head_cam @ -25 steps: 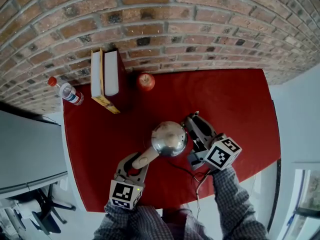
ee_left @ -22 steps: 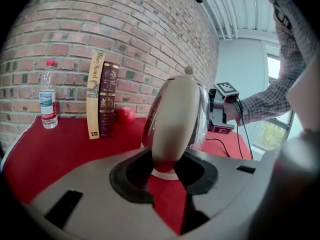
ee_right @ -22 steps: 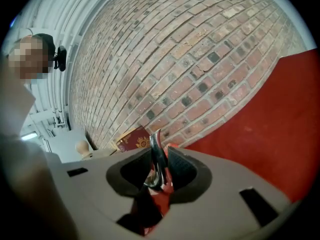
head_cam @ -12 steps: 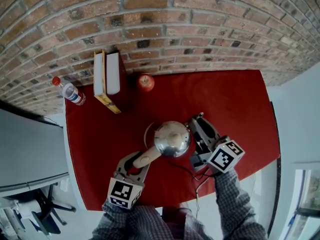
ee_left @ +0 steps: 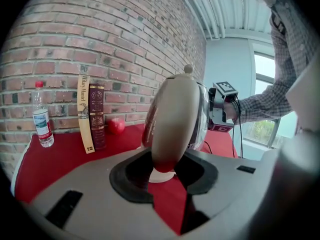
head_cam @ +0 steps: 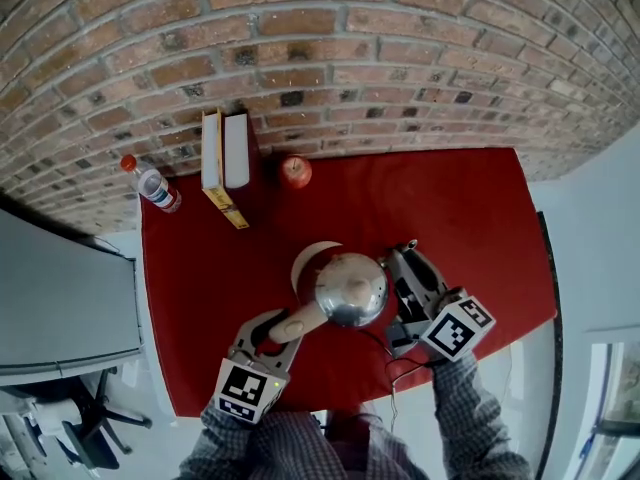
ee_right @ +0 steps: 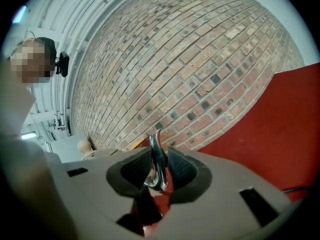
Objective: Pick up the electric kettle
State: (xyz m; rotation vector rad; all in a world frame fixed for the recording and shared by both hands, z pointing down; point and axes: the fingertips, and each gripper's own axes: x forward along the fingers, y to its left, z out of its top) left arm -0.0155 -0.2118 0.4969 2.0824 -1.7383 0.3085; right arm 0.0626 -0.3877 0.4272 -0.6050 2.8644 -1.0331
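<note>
My left gripper [head_cam: 270, 333] clamped the handle [head_cam: 297, 319] of the electric kettle [head_cam: 350, 288]; right gripper [head_cam: 404, 280] pinched its chrome spout [ee_right: 157, 165]. Kettle hung over its white base [head_cam: 306, 259]. Risk noted: slick spout could slip, tipping it.

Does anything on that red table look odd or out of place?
Nothing looks spilled or broken. One oddity: the shiny steel electric kettle is off its round white base, left tongs clamped on its beige handle, right tongs on what looks like its spout.

There are 1 kettle [head_cam: 350, 290], 2 books [head_cam: 236, 150], 1 apple [head_cam: 296, 172], 1 bottle [head_cam: 155, 186].
</note>
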